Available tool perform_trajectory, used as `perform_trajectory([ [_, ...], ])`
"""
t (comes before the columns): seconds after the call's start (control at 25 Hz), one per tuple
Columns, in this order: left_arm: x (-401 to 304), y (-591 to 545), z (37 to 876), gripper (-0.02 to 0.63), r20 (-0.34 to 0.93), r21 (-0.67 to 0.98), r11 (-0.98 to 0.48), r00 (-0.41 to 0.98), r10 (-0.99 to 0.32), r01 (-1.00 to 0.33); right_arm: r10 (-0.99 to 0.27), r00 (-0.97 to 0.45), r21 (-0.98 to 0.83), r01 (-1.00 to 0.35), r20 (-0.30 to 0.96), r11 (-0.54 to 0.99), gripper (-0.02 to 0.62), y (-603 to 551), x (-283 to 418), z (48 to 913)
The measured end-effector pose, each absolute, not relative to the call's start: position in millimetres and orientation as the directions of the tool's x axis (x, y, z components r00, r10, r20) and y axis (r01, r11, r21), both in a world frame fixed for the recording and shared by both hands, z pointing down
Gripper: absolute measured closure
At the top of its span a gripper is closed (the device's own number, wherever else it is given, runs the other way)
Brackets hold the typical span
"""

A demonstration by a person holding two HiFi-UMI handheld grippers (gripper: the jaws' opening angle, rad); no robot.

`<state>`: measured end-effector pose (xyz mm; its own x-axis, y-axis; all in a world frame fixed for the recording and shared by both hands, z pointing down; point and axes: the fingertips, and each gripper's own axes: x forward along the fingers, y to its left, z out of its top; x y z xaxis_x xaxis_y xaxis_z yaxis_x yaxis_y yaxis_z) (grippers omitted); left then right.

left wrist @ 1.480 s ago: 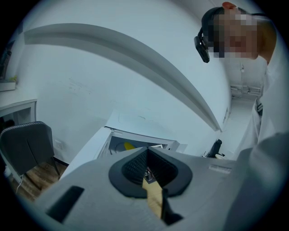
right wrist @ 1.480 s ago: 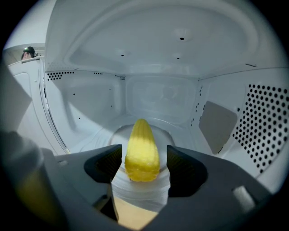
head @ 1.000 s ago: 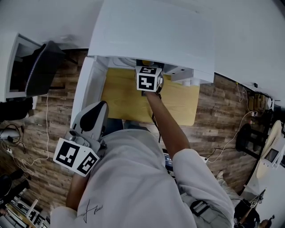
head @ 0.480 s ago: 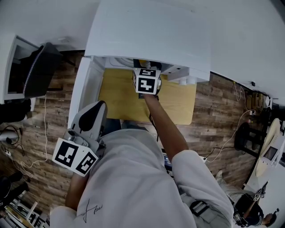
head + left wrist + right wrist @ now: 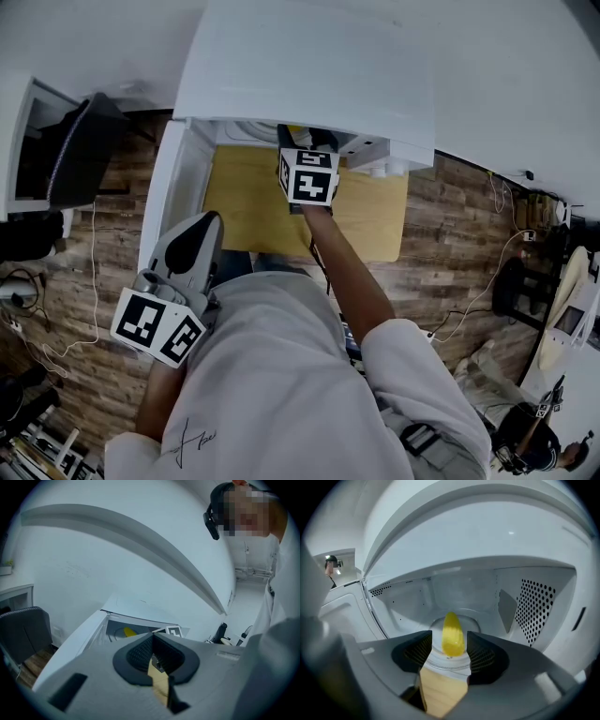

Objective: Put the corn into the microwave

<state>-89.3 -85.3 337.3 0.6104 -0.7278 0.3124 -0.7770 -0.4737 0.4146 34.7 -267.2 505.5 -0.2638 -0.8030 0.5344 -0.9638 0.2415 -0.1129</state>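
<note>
Corn lies free on the turntable inside the microwave. Right gripper sits at the mouth, jaws spread but just narrowing, pinching nothing. Left gripper hangs back, jaws pressed together, empty.

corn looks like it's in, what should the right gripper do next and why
Probably draw the right gripper straight back out of the microwave. The corn lies on the glass plate inside, and the jaws, which have just been closing a little, stand apart with neither pad touching it. The placing looks done, so backing out clears the opening.
</note>
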Motion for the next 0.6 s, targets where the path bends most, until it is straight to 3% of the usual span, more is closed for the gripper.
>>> perform_trajectory([
  [0.6, -88, -88, 348, 0.617, 0.329, 0.392, -0.466, 0.594, -0.734, -0.793, -0.774, -0.342, -0.17, -0.939, 0.532, 0.298, 0.396, -245, 40, 493],
])
